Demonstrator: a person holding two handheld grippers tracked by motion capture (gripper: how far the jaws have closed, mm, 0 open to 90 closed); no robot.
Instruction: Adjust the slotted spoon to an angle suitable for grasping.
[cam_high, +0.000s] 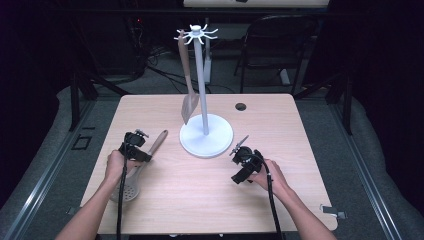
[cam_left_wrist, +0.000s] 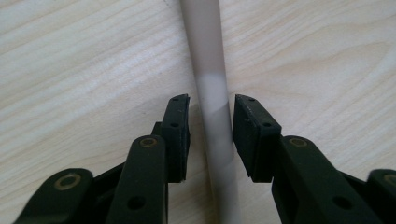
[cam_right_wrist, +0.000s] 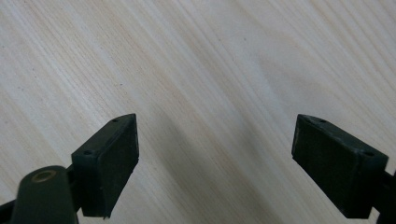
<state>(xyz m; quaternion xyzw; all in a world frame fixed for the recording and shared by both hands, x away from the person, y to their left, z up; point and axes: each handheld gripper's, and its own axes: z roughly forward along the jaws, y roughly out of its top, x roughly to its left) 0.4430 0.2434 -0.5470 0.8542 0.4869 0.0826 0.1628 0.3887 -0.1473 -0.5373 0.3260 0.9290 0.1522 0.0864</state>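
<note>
A slotted spoon (cam_high: 131, 187) with a wooden handle (cam_high: 158, 142) lies at the table's front left. My left gripper (cam_high: 141, 151) hangs over that handle (cam_left_wrist: 208, 56). In the left gripper view my left gripper (cam_left_wrist: 211, 100) straddles it: the right pad rests against the handle and a thin gap shows at the left pad, so it is open. My right gripper (cam_high: 242, 162) is right of the stand's base, and its jaws (cam_right_wrist: 215, 121) stand wide open over bare wood. A white utensil stand (cam_high: 201, 80) rises from a round base (cam_high: 220, 142), and a brown spatula (cam_high: 187, 85) hangs from one hook.
The wooden table (cam_high: 280, 200) has a small round hole (cam_high: 240, 106) near its far edge. A dark chair (cam_high: 280, 45) and cables stand on the floor behind the table. Bare wood lies between the two hands.
</note>
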